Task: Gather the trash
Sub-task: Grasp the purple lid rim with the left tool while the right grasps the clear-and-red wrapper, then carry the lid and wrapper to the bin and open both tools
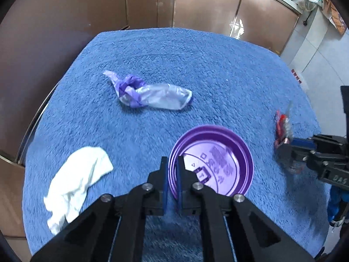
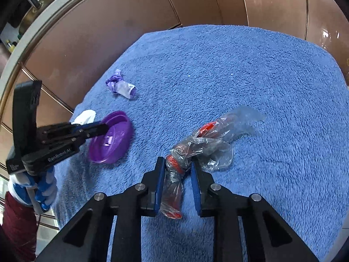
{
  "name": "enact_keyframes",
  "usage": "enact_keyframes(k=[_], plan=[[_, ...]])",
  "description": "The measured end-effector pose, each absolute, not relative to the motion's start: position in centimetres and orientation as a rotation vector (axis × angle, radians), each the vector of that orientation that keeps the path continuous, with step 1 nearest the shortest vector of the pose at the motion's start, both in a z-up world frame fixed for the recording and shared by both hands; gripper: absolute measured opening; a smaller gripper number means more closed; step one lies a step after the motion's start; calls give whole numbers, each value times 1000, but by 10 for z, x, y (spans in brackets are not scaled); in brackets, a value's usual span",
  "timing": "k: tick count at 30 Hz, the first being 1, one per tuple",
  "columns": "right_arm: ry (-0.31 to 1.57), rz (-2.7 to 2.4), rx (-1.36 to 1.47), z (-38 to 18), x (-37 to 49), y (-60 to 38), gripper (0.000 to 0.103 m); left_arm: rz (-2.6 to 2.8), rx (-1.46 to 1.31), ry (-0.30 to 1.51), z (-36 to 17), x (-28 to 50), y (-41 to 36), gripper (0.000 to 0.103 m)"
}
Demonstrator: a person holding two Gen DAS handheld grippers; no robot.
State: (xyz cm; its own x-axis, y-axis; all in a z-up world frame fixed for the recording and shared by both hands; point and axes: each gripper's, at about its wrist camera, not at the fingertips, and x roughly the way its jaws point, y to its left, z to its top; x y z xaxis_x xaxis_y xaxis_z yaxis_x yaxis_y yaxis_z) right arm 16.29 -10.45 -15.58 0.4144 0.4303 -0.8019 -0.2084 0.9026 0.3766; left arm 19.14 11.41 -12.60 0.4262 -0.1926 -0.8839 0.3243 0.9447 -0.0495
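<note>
Blue terry towelling (image 1: 218,69) covers the whole work surface, and glossy brown cabinet doors (image 2: 218,2) stand behind it, with a pale worktop edge curving above them. Just ahead of the left gripper (image 1: 172,163) lies a purple plastic lid (image 1: 220,159), upside down; the jaws are pinched tight on its near rim, and the print inside it is too blurred to read. To that gripper's left lies a crumpled white tissue (image 1: 80,174), its lower end cut off behind the black finger; farther ahead lies a knotted purple-and-clear plastic bag (image 1: 150,91). The right gripper (image 2: 177,163) straddles a twisted clear plastic wrapper with red inside (image 2: 196,150); its left pad touches the twist, while its right pad shows a small gap, so I cannot tell whether the grip is firm. A gloved hand (image 2: 41,187) and a dark red sleeve (image 2: 17,224) show at the picture's edge.
</note>
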Motion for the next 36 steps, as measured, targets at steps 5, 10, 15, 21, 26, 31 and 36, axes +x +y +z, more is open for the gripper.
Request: enact_keyframes(k=[5, 10, 15, 21, 26, 31, 36], plan=[[1024, 430, 220, -139, 142, -114, 23, -285, 77, 1059, -117, 174, 116, 4], [961, 443, 209, -119, 116, -131, 23, -258, 32, 1020, -97, 154, 119, 4], [902, 448, 224, -104, 94, -158, 23, -248, 24, 986, -76, 137, 108, 4], [831, 416, 257, -90, 73, -210, 23, -281, 42, 944, -41, 132, 70, 4], [786, 338, 272, -86, 65, -271, 23, -384, 86, 910, -15, 137, 5, 4], [777, 223, 332, -100, 69, -342, 23, -516, 131, 904, -6, 148, -90, 4], [794, 85, 382, -128, 78, -420, 23, -638, 185, 921, -18, 167, -195, 4]])
